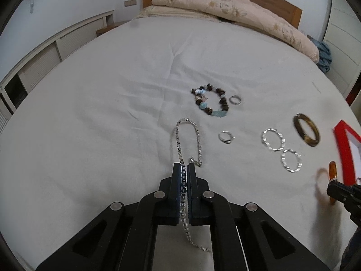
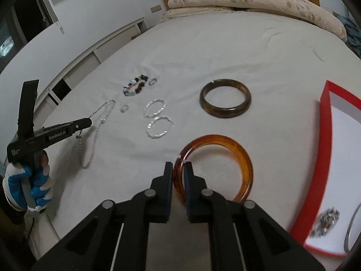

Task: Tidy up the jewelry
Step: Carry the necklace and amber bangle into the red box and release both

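Observation:
My left gripper [image 1: 184, 166] is shut on a silver chain necklace [image 1: 177, 135]. One loop of the chain trails forward over the white bedsheet [image 1: 112, 113] and its tail hangs behind the pads. In the right wrist view, a gloved hand [image 2: 27, 180] holds that left gripper [image 2: 89, 122] with the chain [image 2: 90, 155] drooping below it. My right gripper [image 2: 179, 164] is shut on the rim of an amber bangle [image 2: 216, 139], which is tilted up off the sheet. The same bangle [image 1: 332, 171] shows at the right edge of the left wrist view.
A red-rimmed box [image 2: 325, 158] with a white floor sits at the right and holds a sparkly piece [image 2: 325, 222]. On the sheet lie a dark brown bangle [image 2: 225, 111], two silver bangles [image 2: 154, 108] [image 2: 160, 127], a beaded bracelet [image 1: 209, 100] and two rings [image 1: 235, 99] [image 1: 225, 137]. A folded quilt [image 1: 225, 6] lies at the headboard.

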A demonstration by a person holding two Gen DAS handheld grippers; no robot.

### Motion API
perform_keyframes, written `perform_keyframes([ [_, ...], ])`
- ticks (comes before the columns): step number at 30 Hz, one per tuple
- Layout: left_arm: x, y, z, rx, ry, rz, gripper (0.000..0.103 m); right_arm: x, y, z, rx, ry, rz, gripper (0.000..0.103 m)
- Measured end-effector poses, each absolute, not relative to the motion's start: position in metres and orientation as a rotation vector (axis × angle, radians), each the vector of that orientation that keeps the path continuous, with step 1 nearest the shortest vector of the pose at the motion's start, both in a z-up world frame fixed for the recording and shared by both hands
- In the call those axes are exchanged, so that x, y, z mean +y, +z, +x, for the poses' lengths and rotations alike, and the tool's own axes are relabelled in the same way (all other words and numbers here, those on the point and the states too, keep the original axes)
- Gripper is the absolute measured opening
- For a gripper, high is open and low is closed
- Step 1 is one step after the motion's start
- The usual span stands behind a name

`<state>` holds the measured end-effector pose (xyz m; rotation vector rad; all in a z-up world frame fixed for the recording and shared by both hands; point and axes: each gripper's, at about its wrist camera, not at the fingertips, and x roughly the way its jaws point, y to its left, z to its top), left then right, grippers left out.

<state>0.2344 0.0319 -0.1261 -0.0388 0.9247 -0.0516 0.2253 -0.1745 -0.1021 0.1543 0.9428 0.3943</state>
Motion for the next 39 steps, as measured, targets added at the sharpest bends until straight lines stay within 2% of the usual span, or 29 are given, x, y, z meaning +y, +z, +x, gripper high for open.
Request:
perform_keyframes([
  [25, 0.030, 0.011, 0.099, 0.730, -0.096, -0.039, 0.004, -0.193, 0.024, 0.086, 0.730, 0.386, 0.288, 0.009],
  [31, -0.002, 0.041, 0.077, 0.686, -0.157, -0.012, 0.004, -0.214, 0.042, 0.052, 0.690, 0.358, 0.305, 0.009],
  [39, -0.101, 0.055, 0.090, 0.685, -0.324, 0.055, 0.004, -0.274, 0.048, 0.040, 0.677, 0.271, 0.313, 0.009],
])
